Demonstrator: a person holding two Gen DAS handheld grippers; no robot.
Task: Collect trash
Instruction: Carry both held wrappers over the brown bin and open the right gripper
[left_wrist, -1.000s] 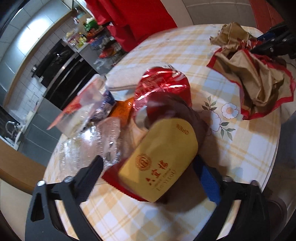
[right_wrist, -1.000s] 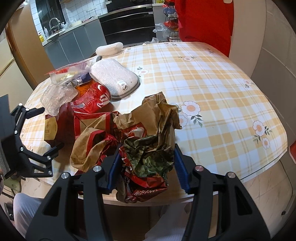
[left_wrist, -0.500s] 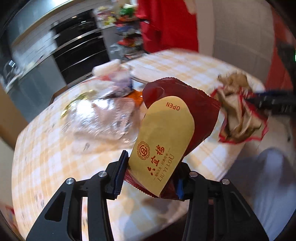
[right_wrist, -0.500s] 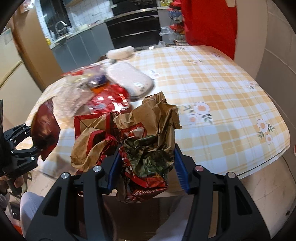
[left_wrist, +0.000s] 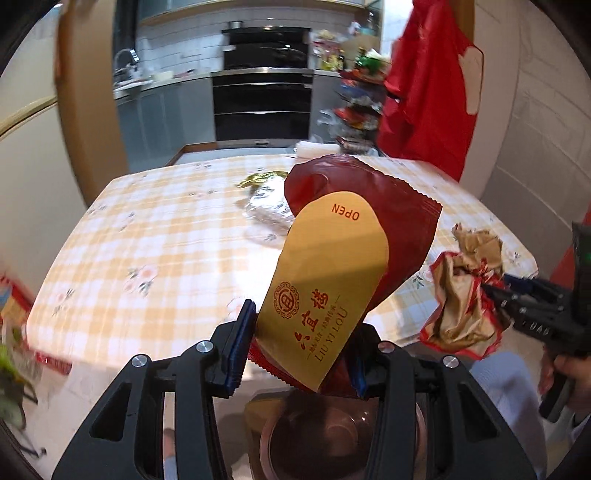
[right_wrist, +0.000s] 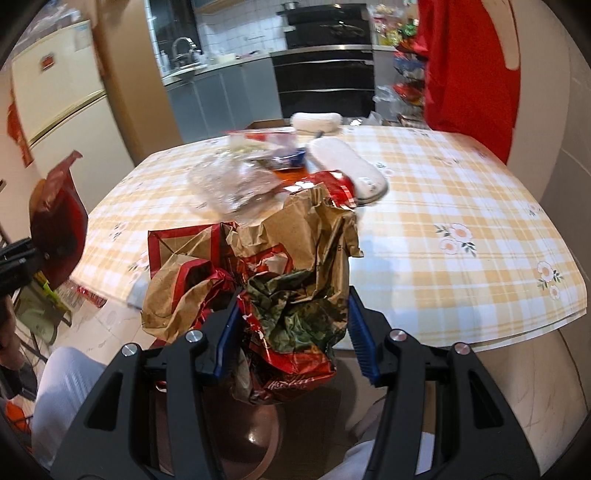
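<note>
My left gripper (left_wrist: 301, 350) is shut on a dark red and gold snack packet (left_wrist: 332, 280) and holds it in the air off the near edge of the table; the packet also shows in the right wrist view (right_wrist: 55, 225). My right gripper (right_wrist: 295, 332) is shut on a crumpled brown and red paper bag (right_wrist: 280, 266) stuffed with wrappers, also off the table's near edge; the bag shows in the left wrist view (left_wrist: 465, 291). A brown round bin (left_wrist: 314, 439) sits below both grippers, partly hidden; its rim also shows in the right wrist view (right_wrist: 255, 443).
The round table with a yellow checked cloth (right_wrist: 461, 192) holds clear plastic bags (right_wrist: 236, 181), a red wrapper (right_wrist: 332, 184), a white lidded tray (right_wrist: 347, 170) and a white roll (right_wrist: 317, 120). Kitchen cabinets and an oven stand behind. A red cloth (right_wrist: 465, 66) hangs at the right.
The left gripper closed on the red and gold packet, lifted it off the table and drew it back past the near edge. The right gripper, still holding the paper bag, drew back too.
</note>
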